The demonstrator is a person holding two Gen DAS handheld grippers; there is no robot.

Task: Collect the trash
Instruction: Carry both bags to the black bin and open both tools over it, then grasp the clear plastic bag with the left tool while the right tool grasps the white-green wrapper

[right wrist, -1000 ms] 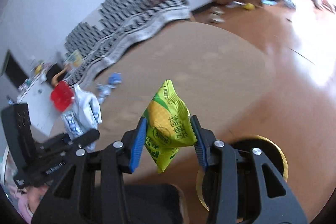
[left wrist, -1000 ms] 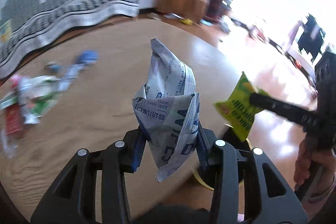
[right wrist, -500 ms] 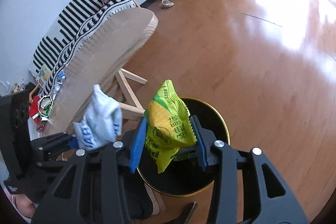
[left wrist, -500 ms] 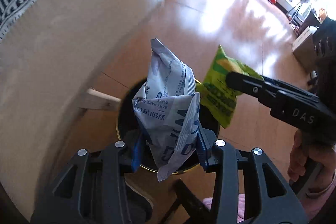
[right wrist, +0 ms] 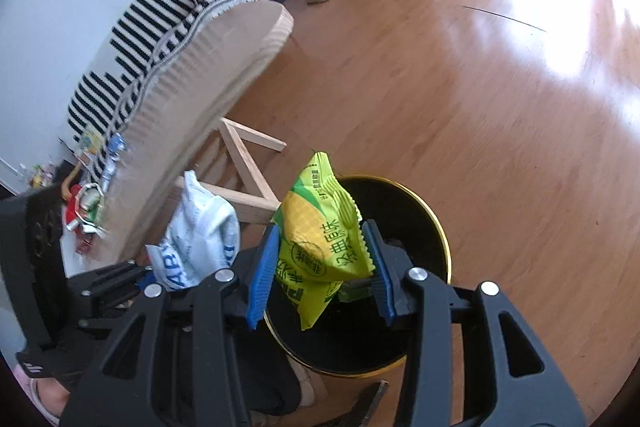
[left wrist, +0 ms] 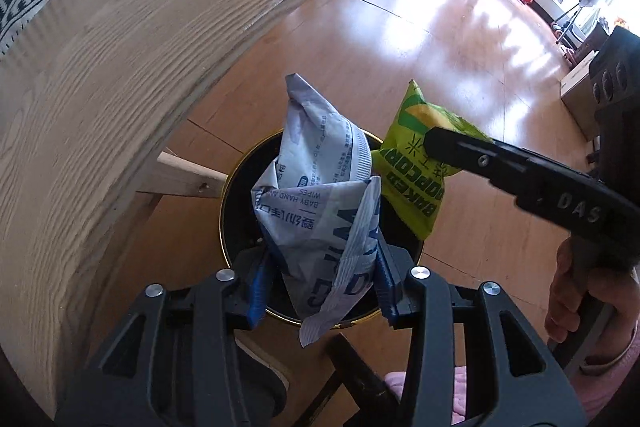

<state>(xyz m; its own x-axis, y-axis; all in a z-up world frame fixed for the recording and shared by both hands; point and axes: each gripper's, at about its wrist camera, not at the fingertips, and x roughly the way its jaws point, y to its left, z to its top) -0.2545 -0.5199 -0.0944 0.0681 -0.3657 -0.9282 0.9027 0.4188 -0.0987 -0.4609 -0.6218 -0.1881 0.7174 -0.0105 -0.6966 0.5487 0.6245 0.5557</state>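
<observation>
My left gripper (left wrist: 320, 283) is shut on a crumpled white-and-blue baby wipes pack (left wrist: 324, 211) and holds it over a black bin with a gold rim (left wrist: 236, 195) on the floor. My right gripper (right wrist: 320, 275) is shut on a green-yellow popcorn bag (right wrist: 320, 239), also above the bin (right wrist: 416, 211). The popcorn bag (left wrist: 416, 179) shows at the right in the left wrist view. The wipes pack (right wrist: 200, 235) shows at the left in the right wrist view.
The round wooden table (left wrist: 120, 67) stands left of the bin, its legs (right wrist: 248, 155) next to it. More wrappers (right wrist: 88, 203) lie on the tabletop. A striped sofa (right wrist: 152, 27) is behind. The wooden floor (right wrist: 500, 87) stretches to the right.
Both grippers have swung off the table and down over the bin, each still holding its wrapper. In the last half second they moved only slightly.
</observation>
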